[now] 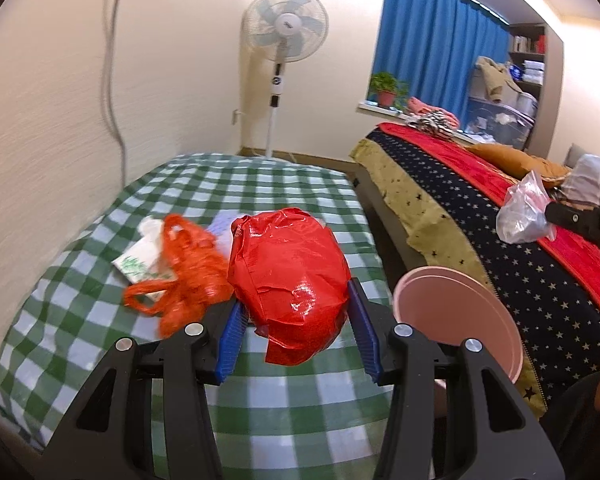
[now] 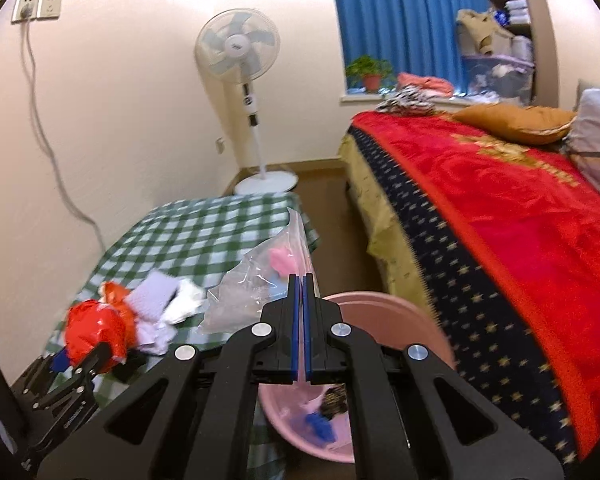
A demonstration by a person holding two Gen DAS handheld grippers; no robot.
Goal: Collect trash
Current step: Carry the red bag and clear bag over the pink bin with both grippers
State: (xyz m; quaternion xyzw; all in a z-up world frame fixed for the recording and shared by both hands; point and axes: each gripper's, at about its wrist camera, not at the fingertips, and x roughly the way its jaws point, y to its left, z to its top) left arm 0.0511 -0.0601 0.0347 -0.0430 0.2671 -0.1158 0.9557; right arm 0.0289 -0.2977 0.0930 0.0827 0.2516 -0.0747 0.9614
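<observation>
My left gripper (image 1: 296,304) is shut on a crumpled red plastic bag (image 1: 290,276), held just above the green checked table (image 1: 260,184). It shows too in the right wrist view (image 2: 94,330). My right gripper (image 2: 301,284) is shut on a clear plastic bag (image 2: 252,284) and holds it above the pink bin (image 2: 384,316). That clear bag shows at the right of the left wrist view (image 1: 524,212). An orange plastic bag (image 1: 188,280), a white printed packet (image 1: 140,264) and white tissues (image 2: 160,304) lie on the table.
The pink bin (image 1: 460,312) stands between the table and a bed with a red and starred cover (image 2: 500,220). It holds some trash at the bottom (image 2: 324,412). A standing fan (image 1: 286,36) is by the far wall. A cable (image 2: 48,148) hangs from the wall socket.
</observation>
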